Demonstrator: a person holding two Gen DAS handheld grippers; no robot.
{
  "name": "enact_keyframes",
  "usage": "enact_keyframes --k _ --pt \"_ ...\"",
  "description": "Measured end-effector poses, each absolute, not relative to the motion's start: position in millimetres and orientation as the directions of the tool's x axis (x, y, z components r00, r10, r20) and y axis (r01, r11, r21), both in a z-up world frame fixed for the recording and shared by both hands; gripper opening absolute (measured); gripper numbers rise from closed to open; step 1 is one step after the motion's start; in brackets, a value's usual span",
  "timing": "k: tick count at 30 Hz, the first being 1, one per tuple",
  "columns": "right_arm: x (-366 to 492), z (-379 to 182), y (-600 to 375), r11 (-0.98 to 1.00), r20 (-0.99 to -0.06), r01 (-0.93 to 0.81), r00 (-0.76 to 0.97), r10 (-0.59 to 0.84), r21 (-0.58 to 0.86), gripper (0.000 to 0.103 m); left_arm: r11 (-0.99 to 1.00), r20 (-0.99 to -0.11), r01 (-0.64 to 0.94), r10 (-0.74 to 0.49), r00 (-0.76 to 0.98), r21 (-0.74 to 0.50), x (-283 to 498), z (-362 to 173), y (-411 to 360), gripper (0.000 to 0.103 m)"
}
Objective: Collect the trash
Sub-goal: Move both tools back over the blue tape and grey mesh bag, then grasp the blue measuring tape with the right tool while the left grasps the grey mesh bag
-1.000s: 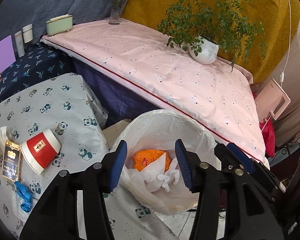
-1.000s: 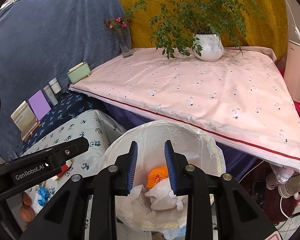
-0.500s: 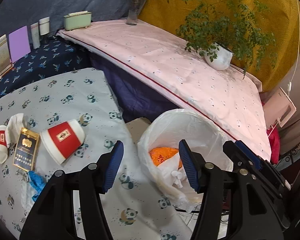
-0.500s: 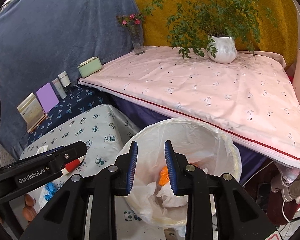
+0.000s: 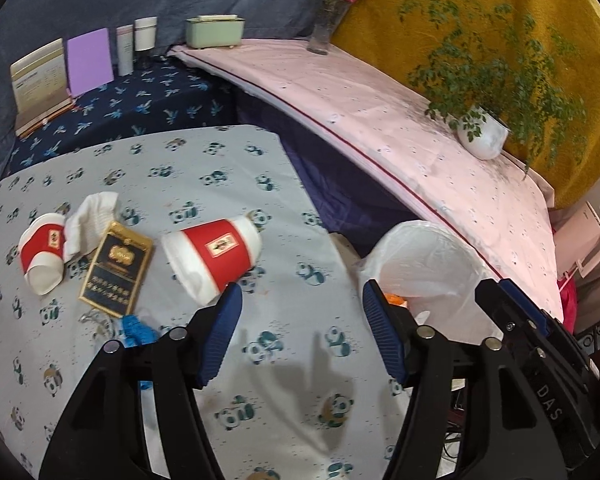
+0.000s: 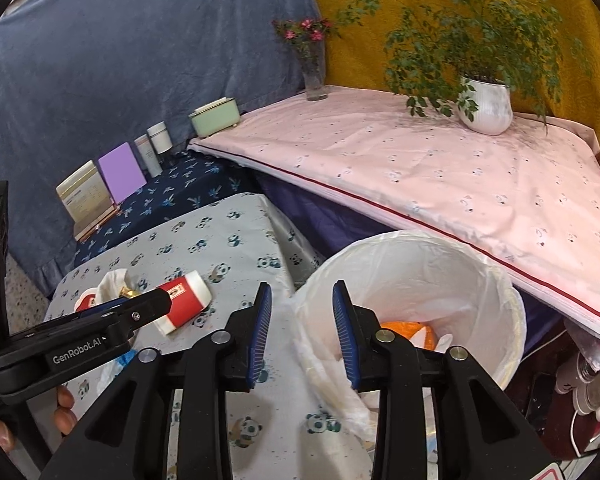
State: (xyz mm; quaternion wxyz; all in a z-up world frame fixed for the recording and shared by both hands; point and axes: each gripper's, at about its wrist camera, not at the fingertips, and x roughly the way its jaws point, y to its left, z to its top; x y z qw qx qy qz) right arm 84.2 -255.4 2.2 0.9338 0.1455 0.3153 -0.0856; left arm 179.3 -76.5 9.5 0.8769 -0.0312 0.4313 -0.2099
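Note:
A red and white paper cup (image 5: 214, 258) lies on its side on the panda-print table (image 5: 204, 168), just ahead and left of my open, empty left gripper (image 5: 300, 312). A dark cigarette box (image 5: 116, 274), a crumpled white tissue (image 5: 90, 216), a second red cup (image 5: 42, 254) and a blue scrap (image 5: 138, 330) lie further left. The white-lined trash bin (image 6: 420, 280) holds an orange wrapper (image 6: 408, 330) and tissues. My right gripper (image 6: 302, 332) is open and empty over the bin's left rim. The left gripper's body (image 6: 80, 340) shows at the left of the right wrist view.
A pink-covered bed (image 6: 440, 172) with a potted plant (image 6: 486, 108) and flower vase (image 6: 314, 76) runs behind the bin. A dark blue shelf (image 5: 140, 104) holds a purple card (image 5: 89, 60), bottles and a green box (image 5: 215, 31). Cables lie at the lower right (image 6: 580, 376).
Both grippers have swung left, away from the bin towards the table. The cups, box and tissue have come nearer to the centre of the left wrist view. Neither gripper holds anything.

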Motion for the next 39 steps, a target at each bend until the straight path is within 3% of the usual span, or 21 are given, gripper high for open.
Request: enact_keyframes --k 6,23,39 --pt "90 1 -226 0.959 -0.625 0.197 0.78 -0.026 0.205 0.034 0.933 -0.753 0.282 -0.349 0.558 -0.223 178 1 -41 0.067" --pt "112 -21 -130 0.982 -0.682 0.028 0.723 0.11 0.188 0.034 0.972 -0.808 0.067 -0.224 0.545 -0.225 176 -36 70 0.071" --pt "150 -76 -49 0.973 -0.764 -0.09 0.605 0.223 0.212 0.034 0.974 -0.852 -0.067 -0.153 0.5 -0.215 177 -71 136 0.075"
